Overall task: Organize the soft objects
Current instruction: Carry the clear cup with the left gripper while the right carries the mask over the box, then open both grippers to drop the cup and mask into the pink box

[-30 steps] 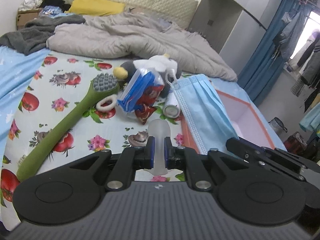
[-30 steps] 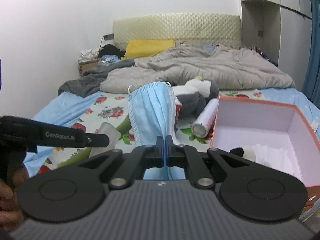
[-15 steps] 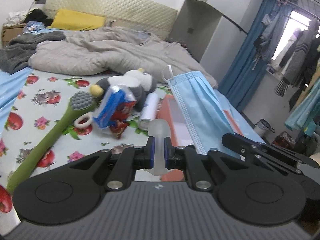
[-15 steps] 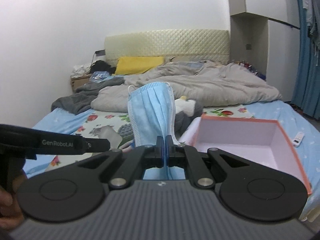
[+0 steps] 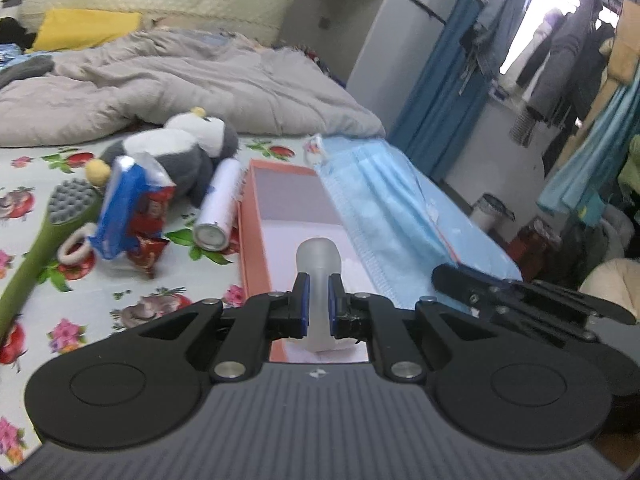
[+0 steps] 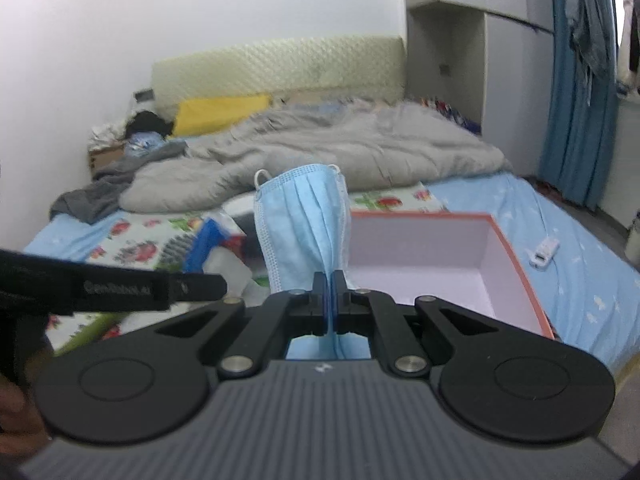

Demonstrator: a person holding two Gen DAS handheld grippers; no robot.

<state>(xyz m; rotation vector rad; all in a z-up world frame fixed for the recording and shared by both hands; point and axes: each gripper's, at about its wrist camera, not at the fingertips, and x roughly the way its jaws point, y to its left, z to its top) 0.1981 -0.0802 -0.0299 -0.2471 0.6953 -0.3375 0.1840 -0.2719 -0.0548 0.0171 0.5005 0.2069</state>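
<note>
Two items are in hand over the orange box (image 5: 256,216); the left gripper (image 5: 318,308) clamps a frosted soft bottle (image 5: 319,276), the right gripper (image 6: 329,300) pinches a blue face mask (image 6: 304,216); neither is dropped yet; farther left, the plush penguin (image 5: 180,148) waits on the bed.

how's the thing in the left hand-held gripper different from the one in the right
The left hand-held gripper pinches a frosted translucent piece that stands stiff and rounded; the right hand-held gripper clamps a blue face mask, pleated, flat, with ear loops. Both are held upright near the pink box.
</note>
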